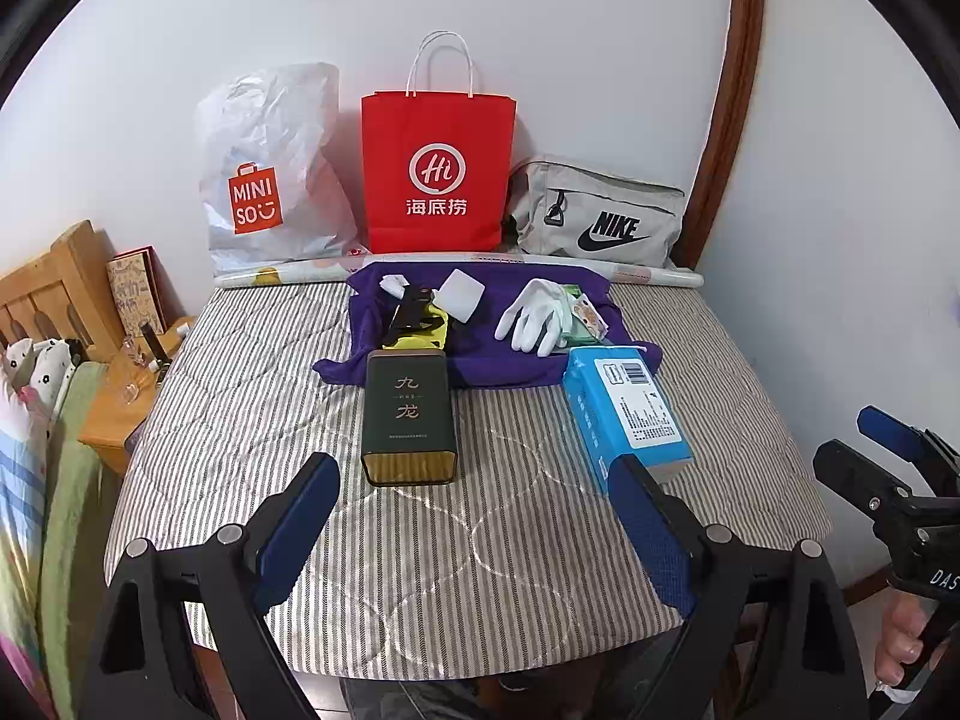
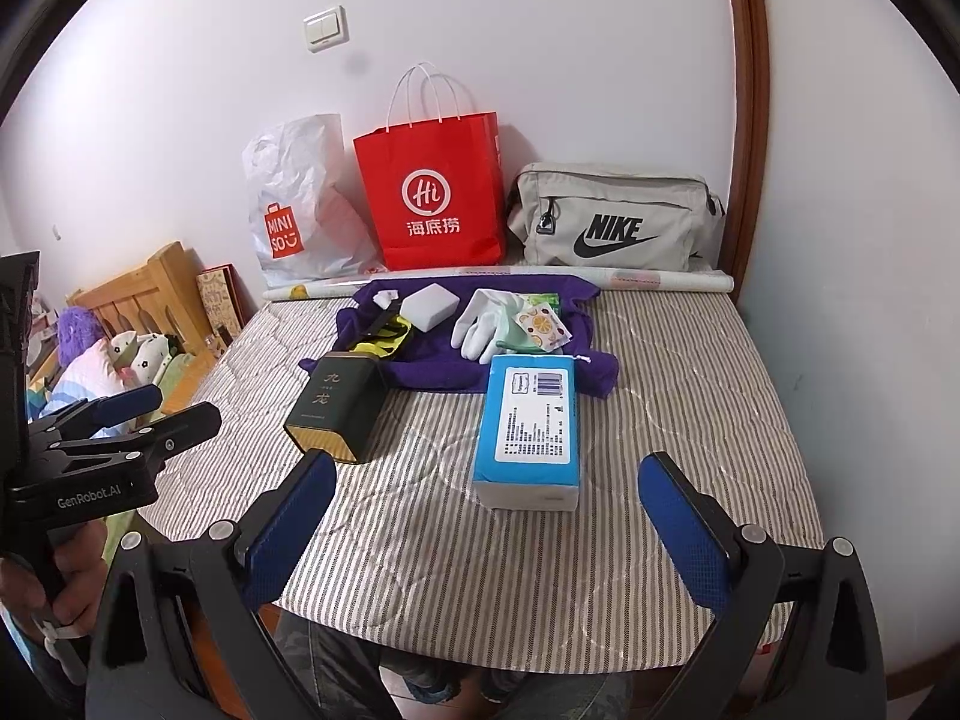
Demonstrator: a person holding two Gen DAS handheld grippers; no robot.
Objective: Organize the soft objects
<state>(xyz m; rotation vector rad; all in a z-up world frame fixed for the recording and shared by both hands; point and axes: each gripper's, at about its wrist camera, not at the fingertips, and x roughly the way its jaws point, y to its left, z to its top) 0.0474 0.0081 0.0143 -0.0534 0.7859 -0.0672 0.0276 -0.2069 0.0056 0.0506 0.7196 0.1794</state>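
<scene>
A purple cloth (image 1: 480, 363) (image 2: 432, 360) lies on the striped table. On it are white gloves (image 1: 534, 315) (image 2: 483, 321), a white sponge block (image 1: 459, 294) (image 2: 429, 305), a yellow-black item (image 1: 417, 324) (image 2: 384, 333) and a fruit-print packet (image 1: 585, 312) (image 2: 543, 327). A blue tissue pack (image 1: 627, 414) (image 2: 531, 429) and a dark green tin (image 1: 410, 420) (image 2: 336, 411) lie in front. My left gripper (image 1: 474, 528) is open and empty before the tin. My right gripper (image 2: 489, 531) is open and empty before the tissue pack.
At the back stand a white Miniso bag (image 1: 270, 180) (image 2: 294, 210), a red paper bag (image 1: 435, 174) (image 2: 432, 192) and a grey Nike pouch (image 1: 600, 216) (image 2: 612, 219). A rolled paper (image 1: 648, 273) lies behind the cloth. A bed and wooden stand (image 1: 114, 414) are at left.
</scene>
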